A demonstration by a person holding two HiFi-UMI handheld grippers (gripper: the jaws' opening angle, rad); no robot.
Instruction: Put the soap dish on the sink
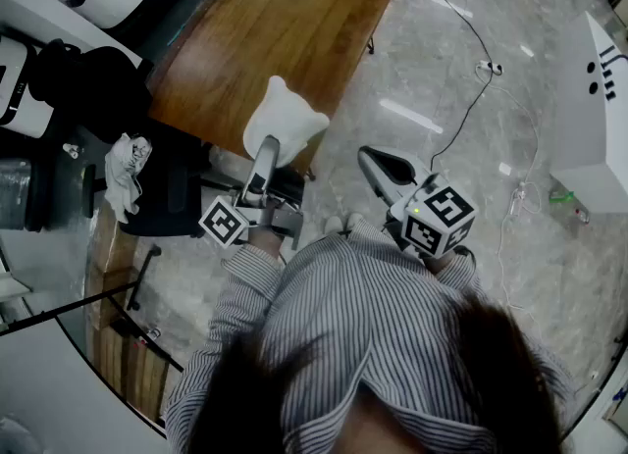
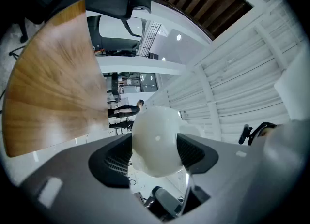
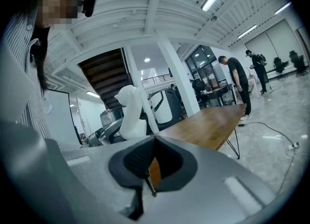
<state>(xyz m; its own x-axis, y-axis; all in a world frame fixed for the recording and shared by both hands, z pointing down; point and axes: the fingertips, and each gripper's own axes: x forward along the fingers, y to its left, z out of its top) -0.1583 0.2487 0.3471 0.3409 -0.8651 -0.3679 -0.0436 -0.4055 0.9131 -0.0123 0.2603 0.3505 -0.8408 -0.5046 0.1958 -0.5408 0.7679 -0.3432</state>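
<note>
The soap dish [image 1: 283, 119] is white and shaped like a bear's head. My left gripper [image 1: 269, 151] is shut on it and holds it in the air over the near edge of a wooden table. In the left gripper view the white soap dish [image 2: 157, 141] fills the gap between the two dark pads, which press on its sides. My right gripper [image 1: 369, 156] is out in front of the person's body over the floor. Its jaws [image 3: 151, 164] are shut with nothing between them. The right gripper view also shows the soap dish [image 3: 130, 112] at its left. No sink is in view.
A long wooden table [image 1: 285, 30] stretches away ahead. A black office chair [image 1: 167, 182] with a crumpled cloth [image 1: 128, 168] on it stands at the left. A cable [image 1: 471, 99] lies on the glossy floor, and a white cabinet [image 1: 594, 99] stands at right. People [image 3: 237, 85] stand far off.
</note>
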